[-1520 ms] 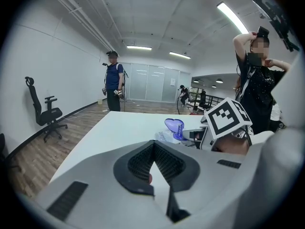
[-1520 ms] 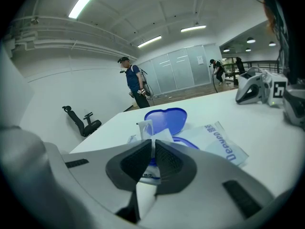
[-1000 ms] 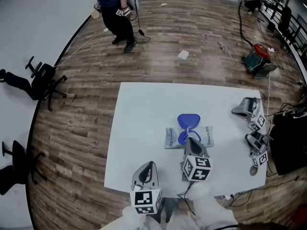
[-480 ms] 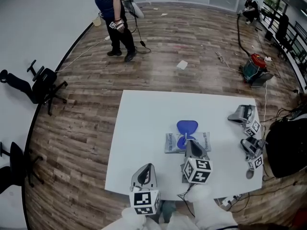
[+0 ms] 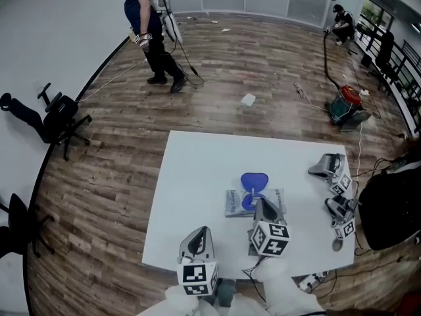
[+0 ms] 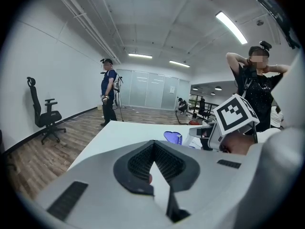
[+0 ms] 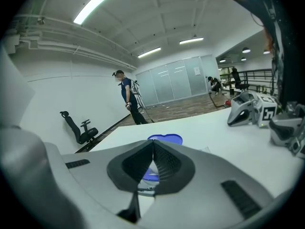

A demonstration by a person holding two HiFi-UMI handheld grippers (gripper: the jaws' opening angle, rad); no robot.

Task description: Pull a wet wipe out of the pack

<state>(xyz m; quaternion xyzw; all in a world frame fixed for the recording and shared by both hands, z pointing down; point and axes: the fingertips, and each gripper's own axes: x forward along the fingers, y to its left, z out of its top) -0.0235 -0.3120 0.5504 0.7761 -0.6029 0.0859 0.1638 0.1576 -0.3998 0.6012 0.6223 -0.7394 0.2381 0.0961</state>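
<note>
- Mostly bare, the white tabletop [image 5: 191, 176] carries two spare grippers [image 5: 327, 166] by its right edge, well apart from the wipes.
- Around it is wood floor [image 5: 250, 58]. A person [image 5: 148, 25] stands far off, an office chair [image 5: 56, 114] is at the left, and a vacuum cleaner [image 5: 346, 106] is at the right.
- We see the wet wipe pack [image 5: 235, 203] lying flat near the tabletop's middle. It is pale with print, and its rounded blue lid [image 5: 254, 179] is flipped open on the far side.
- The right gripper [image 5: 262, 204] covers the pack's near part in our head view.
- Its fingers [image 7: 167, 163] are closed tip to tip over the opening. A white sliver shows between them, and we cannot tell whether it is a wipe.
- The left gripper [image 5: 202, 229] hangs near the front edge, left of the pack. Its fingers [image 6: 138, 163] are closed on nothing.
</note>
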